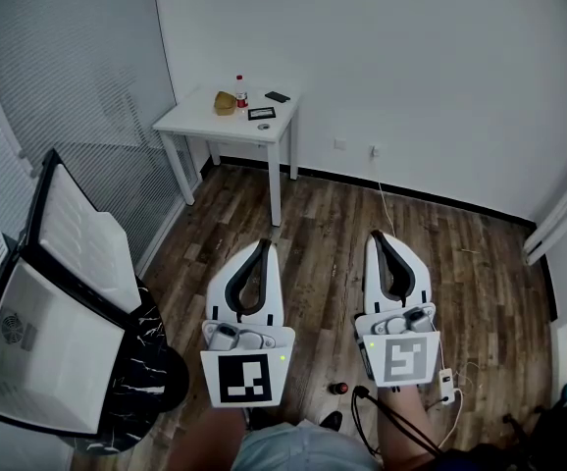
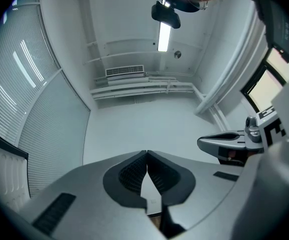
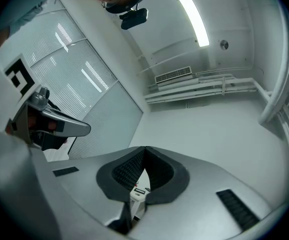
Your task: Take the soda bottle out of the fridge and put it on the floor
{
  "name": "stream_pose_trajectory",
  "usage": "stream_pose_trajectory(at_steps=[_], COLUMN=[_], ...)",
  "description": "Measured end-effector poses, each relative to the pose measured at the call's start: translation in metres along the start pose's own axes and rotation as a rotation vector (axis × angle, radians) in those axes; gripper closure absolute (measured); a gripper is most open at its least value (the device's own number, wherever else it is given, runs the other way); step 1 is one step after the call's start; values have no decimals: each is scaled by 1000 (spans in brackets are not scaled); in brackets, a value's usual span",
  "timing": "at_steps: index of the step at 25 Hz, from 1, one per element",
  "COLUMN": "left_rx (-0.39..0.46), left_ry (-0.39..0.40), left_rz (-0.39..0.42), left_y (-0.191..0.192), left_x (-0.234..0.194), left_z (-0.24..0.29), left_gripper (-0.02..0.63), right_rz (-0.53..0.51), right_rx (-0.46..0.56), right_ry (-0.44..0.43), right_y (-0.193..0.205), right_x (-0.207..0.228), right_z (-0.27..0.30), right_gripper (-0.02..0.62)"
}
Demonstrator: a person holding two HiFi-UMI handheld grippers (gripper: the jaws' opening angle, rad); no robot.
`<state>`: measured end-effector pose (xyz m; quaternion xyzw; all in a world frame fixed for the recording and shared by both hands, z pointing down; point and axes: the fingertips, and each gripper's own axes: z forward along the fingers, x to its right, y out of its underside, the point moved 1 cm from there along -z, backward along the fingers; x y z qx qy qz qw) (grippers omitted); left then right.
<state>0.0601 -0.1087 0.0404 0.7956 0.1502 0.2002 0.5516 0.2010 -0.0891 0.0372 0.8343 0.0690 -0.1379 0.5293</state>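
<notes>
White-shelled left gripper (image 1: pixel 263 245) and right gripper (image 1: pixel 378 235): jaws pressed together on both, nothing held (both over the wooden floor (image 1: pixel 328 214)). Fridge (image 1: pixel 53 346) at left, door open. Beyond, a red-labelled bottle (image 1: pixel 240 92) stands on the white table (image 1: pixel 197 118)

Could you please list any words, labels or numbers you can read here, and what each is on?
None can be read.
The bottle on the white table has a red label, too small to read.
The square markers on the left gripper and right gripper are patterns, not words.
</notes>
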Motion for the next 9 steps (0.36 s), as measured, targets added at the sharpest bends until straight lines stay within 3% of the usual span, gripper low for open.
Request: stream_pose_trajectory(at_steps=[9], left_rx=[0], left_ry=[-2], left_rz=[16], left_y=[0], left_x=[-1], left_z=[1], left_gripper=[589], right_rz=[-2], right_rx=[9], right_ry=[-6], right_y=[1], right_x=[-1], right_z=[2], right_gripper=[583])
